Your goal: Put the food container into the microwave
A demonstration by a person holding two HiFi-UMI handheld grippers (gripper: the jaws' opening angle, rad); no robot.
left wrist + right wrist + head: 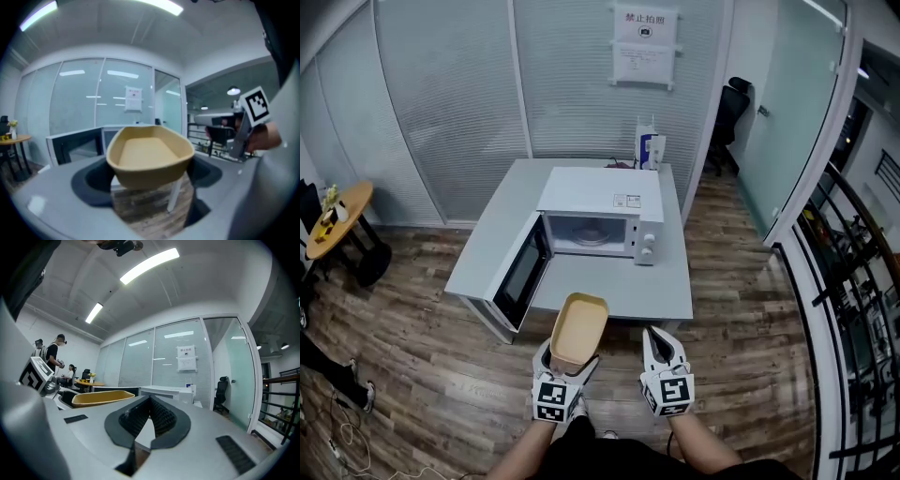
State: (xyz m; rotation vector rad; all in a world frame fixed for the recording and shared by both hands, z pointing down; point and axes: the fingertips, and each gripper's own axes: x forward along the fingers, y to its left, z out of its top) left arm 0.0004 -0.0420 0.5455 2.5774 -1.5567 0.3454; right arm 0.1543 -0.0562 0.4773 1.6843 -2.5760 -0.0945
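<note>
A tan, empty food container point(579, 328) sits between the jaws of my left gripper point(566, 367), which is shut on its near end. In the left gripper view the container point(150, 154) fills the middle, level and above the wood floor. Ahead, a white microwave point(600, 216) stands on a grey table point(619, 292) with its door point(522, 270) swung open to the left and its cavity empty. My right gripper point(656, 339) is beside the container on the right, shut with nothing in it. In the right gripper view its pads point(161, 417) meet at the tip, and the container point(101, 398) shows at left.
A blue and white carton point(650, 148) stands on the table behind the microwave. A round wooden table point(337, 217) is at far left, a black chair point(731, 112) at the back right, a railing point(853, 281) along the right. People point(54, 355) stand far left in the right gripper view.
</note>
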